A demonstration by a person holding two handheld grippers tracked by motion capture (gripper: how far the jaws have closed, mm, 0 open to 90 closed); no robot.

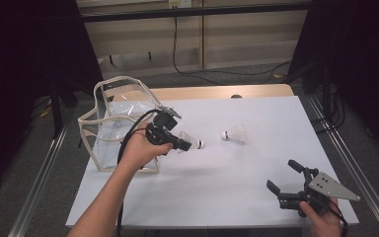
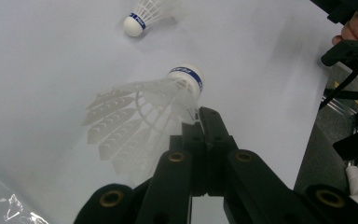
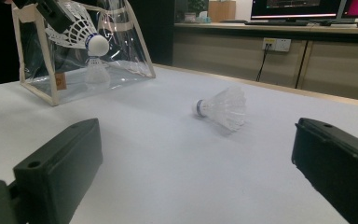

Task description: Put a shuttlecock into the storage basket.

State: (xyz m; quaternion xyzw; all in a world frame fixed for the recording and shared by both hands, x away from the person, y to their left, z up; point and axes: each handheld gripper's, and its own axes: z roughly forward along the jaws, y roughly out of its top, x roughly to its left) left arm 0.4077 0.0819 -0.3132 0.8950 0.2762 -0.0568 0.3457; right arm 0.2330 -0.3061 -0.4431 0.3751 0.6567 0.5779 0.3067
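Two shuttlecocks are in play. One shuttlecock (image 2: 168, 100) is clamped by its feather skirt between the closed jaws of the left gripper (image 1: 190, 144), held clear of the table with its cork end pointing away from the hand, just beside the clear bag (image 1: 109, 126). From the right gripper view a third one (image 3: 95, 70) seems to stand inside that bag already, though the plastic blurs it. The other loose shuttlecock (image 1: 233, 133) lies on its side on the white table (image 1: 217, 192), near the middle, well apart from both hands.

As I read it, the step in hand is carrying the gripped one to the bag. Next, the left hand would need to bring it over the bag's open top, between the handles, and part the jaws so it drops inside.

The right gripper (image 1: 285, 178) rests near the table's front right corner, jaws standing wide apart with nothing between them, facing the loose shuttlecock.
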